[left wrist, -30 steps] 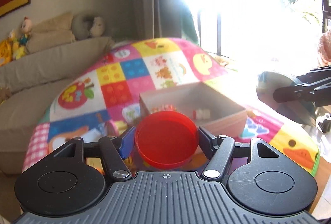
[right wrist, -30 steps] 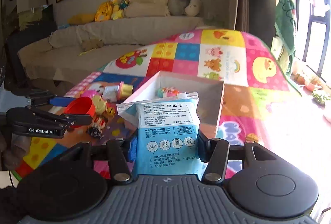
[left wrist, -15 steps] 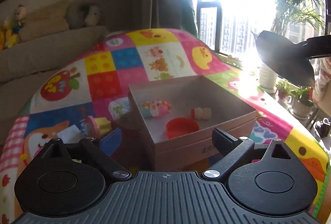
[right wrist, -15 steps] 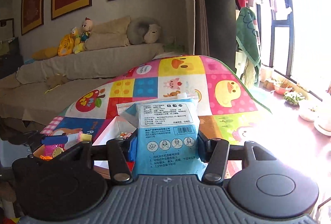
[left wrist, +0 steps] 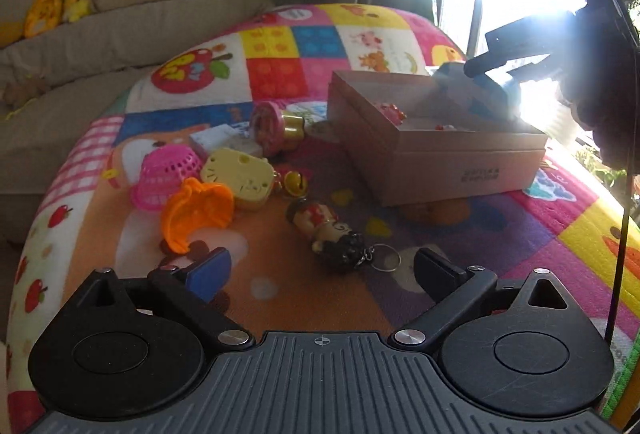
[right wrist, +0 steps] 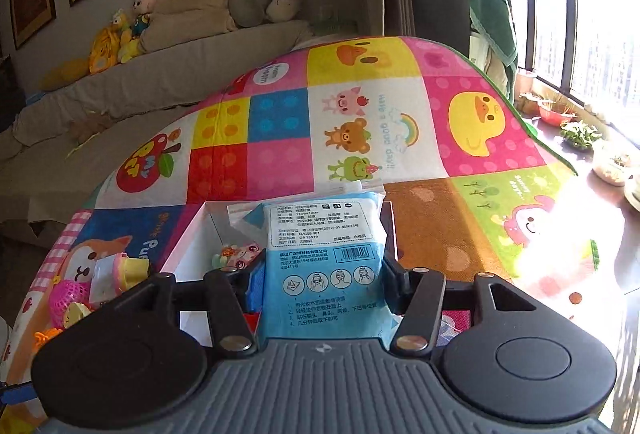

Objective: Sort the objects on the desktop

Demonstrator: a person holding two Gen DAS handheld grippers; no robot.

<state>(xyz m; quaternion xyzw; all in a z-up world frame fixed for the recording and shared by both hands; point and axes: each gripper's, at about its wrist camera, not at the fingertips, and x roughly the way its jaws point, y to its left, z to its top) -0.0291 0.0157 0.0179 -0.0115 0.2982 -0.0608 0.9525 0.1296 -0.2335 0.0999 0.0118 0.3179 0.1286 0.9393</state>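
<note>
My left gripper [left wrist: 322,270] stands wide open and empty, its jaws still opening, low over the mat. Just beyond its fingers lies a doll keychain [left wrist: 328,230]. An orange toy [left wrist: 196,213], a yellow cat-face case [left wrist: 240,173] and a pink basket [left wrist: 164,173] lie to the left. My right gripper [right wrist: 322,274] hangs over the cardboard box [right wrist: 192,246], jaws starting to open, pads still against a blue packet [right wrist: 324,266]. The left wrist view shows that packet [left wrist: 476,93] above the box [left wrist: 460,169]. A pink toy [right wrist: 240,254] lies inside.
A pink round toy with a gold cap [left wrist: 276,125] and a small white box [left wrist: 220,139] lie behind the toy heap. The patchwork mat [right wrist: 480,137] covers the table. A sofa with plush toys [right wrist: 132,21] stands behind, and plant pots [right wrist: 560,113] line the window sill.
My left gripper opened and dropped the red lid into the box, then swung down and left to the loose toys. My right gripper carried the blue packet over the box.
</note>
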